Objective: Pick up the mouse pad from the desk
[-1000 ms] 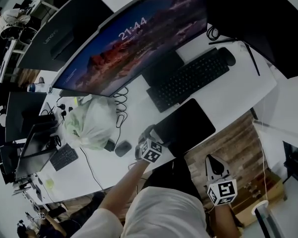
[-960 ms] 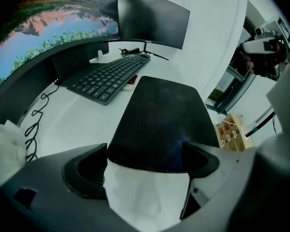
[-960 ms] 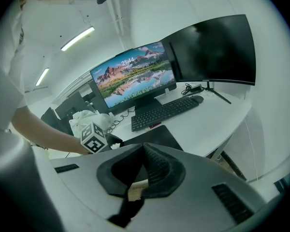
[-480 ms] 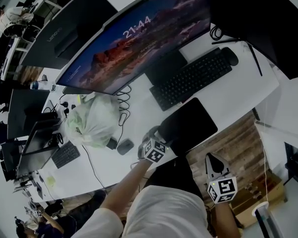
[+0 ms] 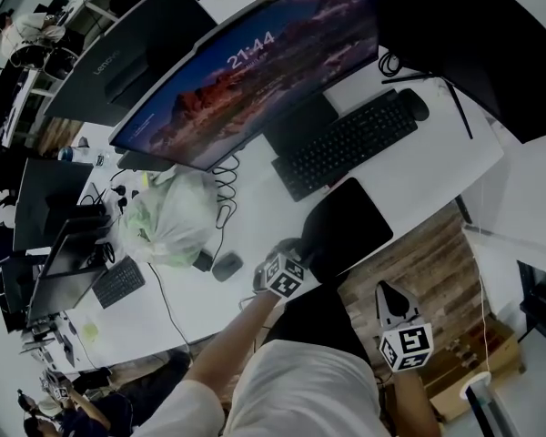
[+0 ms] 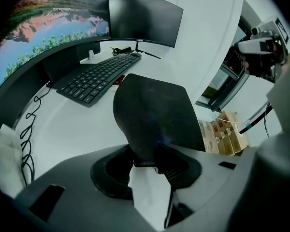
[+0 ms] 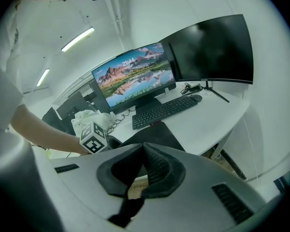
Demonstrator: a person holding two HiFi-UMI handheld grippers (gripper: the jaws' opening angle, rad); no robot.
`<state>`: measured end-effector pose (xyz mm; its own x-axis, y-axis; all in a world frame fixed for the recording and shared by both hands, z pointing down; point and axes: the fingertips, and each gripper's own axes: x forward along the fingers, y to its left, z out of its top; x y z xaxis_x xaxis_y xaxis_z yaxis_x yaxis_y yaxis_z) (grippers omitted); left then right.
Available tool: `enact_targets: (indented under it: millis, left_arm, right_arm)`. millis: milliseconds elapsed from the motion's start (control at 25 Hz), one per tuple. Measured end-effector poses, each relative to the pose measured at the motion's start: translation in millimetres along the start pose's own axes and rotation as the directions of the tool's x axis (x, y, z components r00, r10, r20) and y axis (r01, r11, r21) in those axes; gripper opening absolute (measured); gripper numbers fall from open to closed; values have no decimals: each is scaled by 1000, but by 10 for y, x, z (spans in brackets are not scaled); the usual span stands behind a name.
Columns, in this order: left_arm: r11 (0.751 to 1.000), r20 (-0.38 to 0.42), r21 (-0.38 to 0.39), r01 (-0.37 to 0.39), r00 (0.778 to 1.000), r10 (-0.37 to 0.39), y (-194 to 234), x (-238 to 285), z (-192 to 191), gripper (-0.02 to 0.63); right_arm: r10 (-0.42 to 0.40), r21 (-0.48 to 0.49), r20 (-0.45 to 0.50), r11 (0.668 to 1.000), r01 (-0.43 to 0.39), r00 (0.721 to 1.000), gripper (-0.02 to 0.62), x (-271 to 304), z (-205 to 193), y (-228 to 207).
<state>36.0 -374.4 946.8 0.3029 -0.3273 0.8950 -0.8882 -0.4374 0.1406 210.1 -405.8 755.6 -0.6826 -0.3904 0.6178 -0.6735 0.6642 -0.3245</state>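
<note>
The black mouse pad [image 5: 346, 226] lies on the white desk [image 5: 428, 185] in front of the keyboard, near the desk's front edge. My left gripper [image 5: 296, 255] is at the pad's near left end. In the left gripper view the jaws [image 6: 147, 164] are closing, and the pad's near edge [image 6: 150, 115] sits pinched between them, curling up a little. My right gripper [image 5: 393, 297] hangs off the desk over the wooden floor, with its jaws [image 7: 144, 149] together and nothing between them. The pad [image 7: 152, 134] shows beyond them.
A black keyboard [image 5: 346, 144] with a mouse [image 5: 417, 105] lies behind the pad. A wide lit monitor [image 5: 246, 71] and a dark one [image 5: 473, 35] stand at the back. A white plastic bag [image 5: 164, 221], a grey mouse [image 5: 226, 267] and cables lie left of my left gripper.
The left gripper has stayed at the pad's near left end. The right gripper has not moved. The view has shifted slightly.
</note>
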Motion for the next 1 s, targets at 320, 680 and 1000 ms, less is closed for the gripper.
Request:
enact_targets:
  millis: [320, 680, 1000]
  left_arm:
    - [999, 46, -26, 30, 999, -29, -218, -167, 130, 43]
    - [999, 139, -29, 42, 990, -38, -414, -576, 404, 40]
    - [1000, 213, 14, 18, 977, -21, -583, -1057, 525, 40]
  right_arm:
    - [12, -15, 24, 1000, -12, 1000, 12, -198, 34, 57]
    - [17, -31, 85, 999, -15, 996, 12, -418, 153, 154]
    - [8, -42, 139, 999, -2, 990, 12, -596, 302, 224]
